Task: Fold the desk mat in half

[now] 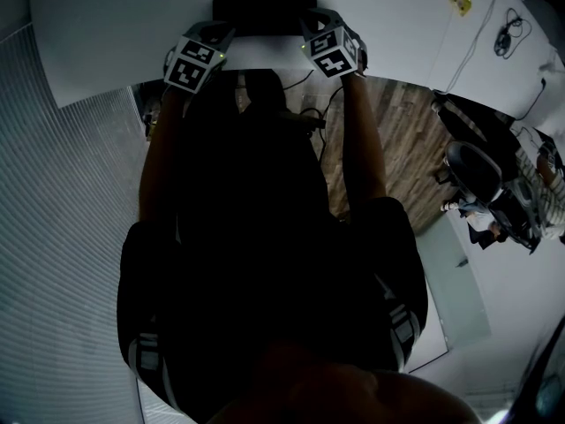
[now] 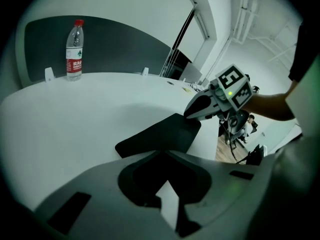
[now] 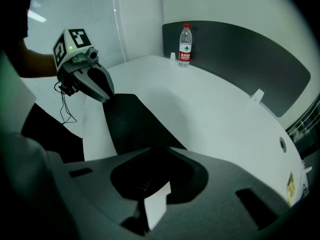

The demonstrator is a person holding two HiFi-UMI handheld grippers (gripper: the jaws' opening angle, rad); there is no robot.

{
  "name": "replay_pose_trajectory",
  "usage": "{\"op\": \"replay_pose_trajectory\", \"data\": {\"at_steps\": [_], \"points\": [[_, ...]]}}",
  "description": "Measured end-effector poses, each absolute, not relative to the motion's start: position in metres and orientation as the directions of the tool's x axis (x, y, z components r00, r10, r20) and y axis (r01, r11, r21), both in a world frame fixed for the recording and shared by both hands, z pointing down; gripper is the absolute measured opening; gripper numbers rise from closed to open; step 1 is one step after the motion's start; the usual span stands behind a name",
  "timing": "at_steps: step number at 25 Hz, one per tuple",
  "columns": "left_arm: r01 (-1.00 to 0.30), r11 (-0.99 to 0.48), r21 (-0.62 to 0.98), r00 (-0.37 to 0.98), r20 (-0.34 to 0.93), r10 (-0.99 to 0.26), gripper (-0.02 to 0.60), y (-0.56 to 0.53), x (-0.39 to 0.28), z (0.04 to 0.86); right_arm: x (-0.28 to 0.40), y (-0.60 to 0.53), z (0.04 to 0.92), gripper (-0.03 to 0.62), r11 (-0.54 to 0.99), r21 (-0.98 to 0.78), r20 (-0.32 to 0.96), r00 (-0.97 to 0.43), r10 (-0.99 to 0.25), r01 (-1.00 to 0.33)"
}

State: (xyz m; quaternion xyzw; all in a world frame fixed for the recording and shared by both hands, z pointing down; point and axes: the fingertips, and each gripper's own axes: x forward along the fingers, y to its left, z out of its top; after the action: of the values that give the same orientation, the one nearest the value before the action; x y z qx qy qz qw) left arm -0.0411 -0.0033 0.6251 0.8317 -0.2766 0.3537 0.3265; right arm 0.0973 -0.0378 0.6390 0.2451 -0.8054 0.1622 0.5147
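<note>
We find the desk mat (image 1: 263,14) lying on the surface (image 1: 132,34) by its near edge, with the left gripper (image 1: 221,41) at its left end and the right gripper (image 1: 307,35) at its right end. A bottle (image 2: 74,49) stands upright at the far edge, well apart from the mat, before a panel (image 2: 125,44).

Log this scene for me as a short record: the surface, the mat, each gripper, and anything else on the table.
Surface: white curved table
Desk mat: black, lying flat at the table's near edge, no fold visible
Left gripper: shut on the mat's left end
Right gripper: shut on the mat's right end
Other item: water bottle, red cap, upright at the table's far side
Backdrop: dark partition behind the bottle
</note>
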Motion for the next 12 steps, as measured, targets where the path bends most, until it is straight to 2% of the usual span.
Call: {"op": "replay_pose_trajectory", "data": {"at_steps": [7,12], "points": [[-0.715,-0.612,0.339,0.584,0.771,-0.254,0.014,-0.017,-0.043,0.629,0.100,-0.042,0.632,0.031,0.813,-0.006,0.897,-0.363,-0.253,-0.582],[-0.723,-0.602,0.339,0.579,0.773,-0.260,0.014,-0.020,-0.042,0.628,0.090,-0.027,0.605,0.032,0.819,-0.043,0.867,-0.429,-0.254,-0.572]]}}
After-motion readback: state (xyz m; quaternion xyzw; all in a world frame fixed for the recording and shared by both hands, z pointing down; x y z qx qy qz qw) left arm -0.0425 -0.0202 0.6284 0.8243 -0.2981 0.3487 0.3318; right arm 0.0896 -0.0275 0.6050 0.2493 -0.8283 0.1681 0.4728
